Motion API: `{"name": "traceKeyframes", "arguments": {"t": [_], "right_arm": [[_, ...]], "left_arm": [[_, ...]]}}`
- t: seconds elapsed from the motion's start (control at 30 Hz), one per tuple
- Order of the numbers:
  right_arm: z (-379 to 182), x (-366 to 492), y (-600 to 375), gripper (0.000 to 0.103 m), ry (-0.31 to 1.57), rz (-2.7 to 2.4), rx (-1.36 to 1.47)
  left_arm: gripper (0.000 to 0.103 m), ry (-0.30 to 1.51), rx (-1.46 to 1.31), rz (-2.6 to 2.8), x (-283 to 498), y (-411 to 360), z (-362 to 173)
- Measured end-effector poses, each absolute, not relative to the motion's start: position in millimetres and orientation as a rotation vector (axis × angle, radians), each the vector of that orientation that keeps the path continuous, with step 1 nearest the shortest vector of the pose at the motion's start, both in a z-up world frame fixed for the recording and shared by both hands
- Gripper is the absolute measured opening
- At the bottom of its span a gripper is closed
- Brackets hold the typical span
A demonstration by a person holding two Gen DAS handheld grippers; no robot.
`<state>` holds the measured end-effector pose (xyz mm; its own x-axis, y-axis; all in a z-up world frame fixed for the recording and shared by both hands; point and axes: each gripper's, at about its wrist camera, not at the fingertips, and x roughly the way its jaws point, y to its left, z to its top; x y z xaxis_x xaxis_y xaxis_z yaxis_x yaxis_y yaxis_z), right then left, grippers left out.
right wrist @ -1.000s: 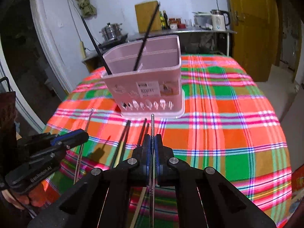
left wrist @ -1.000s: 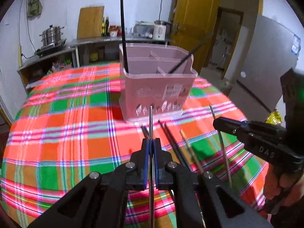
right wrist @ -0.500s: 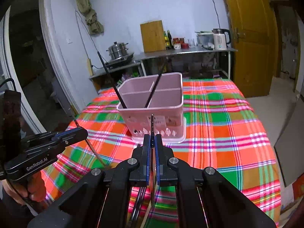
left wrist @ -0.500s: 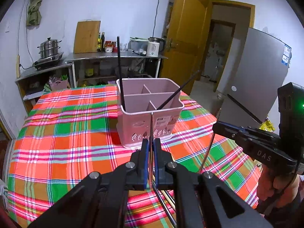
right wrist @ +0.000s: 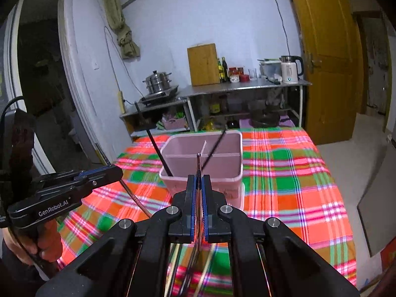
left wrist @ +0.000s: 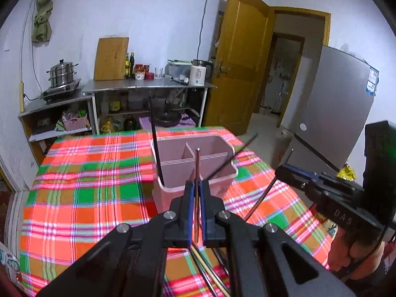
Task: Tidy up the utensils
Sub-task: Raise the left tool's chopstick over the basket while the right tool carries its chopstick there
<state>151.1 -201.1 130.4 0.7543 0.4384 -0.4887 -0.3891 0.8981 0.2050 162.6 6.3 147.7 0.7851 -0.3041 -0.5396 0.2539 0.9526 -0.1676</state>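
The right tool (right wrist: 197, 185) pinches a chopstick (right wrist: 198, 165) before the pink utensil holder (right wrist: 230, 170) — left tool (right wrist: 109, 170) beside it, gripping another.

White walls (left wrist: 148, 12), wooden door (left wrist: 237, 57), steel counter (left wrist: 148, 86).

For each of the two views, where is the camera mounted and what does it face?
Left wrist: on the left gripper, shut on a chopstick, facing the pink caddy; the right gripper and hand show at right.
Right wrist: on the right gripper, shut on its chopstick, facing the caddy; the left gripper shows at left.
Shared: caddy, plaid tablecloth, both grippers.
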Motion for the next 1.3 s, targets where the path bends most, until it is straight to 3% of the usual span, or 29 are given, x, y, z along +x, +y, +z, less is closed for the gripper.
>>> {"name": "traceKeyframes", "arguments": {"t": [0.43, 0.6, 1.17, 1.3], "right_arm": [[193, 188, -179, 0.004, 0.414, 0.474, 0.12], [192, 209, -171, 0.004, 0.415, 0.459, 0.122], [112, 236, -165, 0.004, 0.619, 0.462, 0.105], [112, 234, -169, 0.012, 0.62, 0.467, 0.11]], "left_arm": [[0.005, 0.479, -0.121, -0.279, 205, 15, 207], [0.005, 0.499, -0.124, -0.268, 224, 16, 192], [0.006, 0.624, -0.127, -0.238, 234, 14, 115], [0.011, 0.613, -0.128, -0.237, 228, 14, 114]]}}
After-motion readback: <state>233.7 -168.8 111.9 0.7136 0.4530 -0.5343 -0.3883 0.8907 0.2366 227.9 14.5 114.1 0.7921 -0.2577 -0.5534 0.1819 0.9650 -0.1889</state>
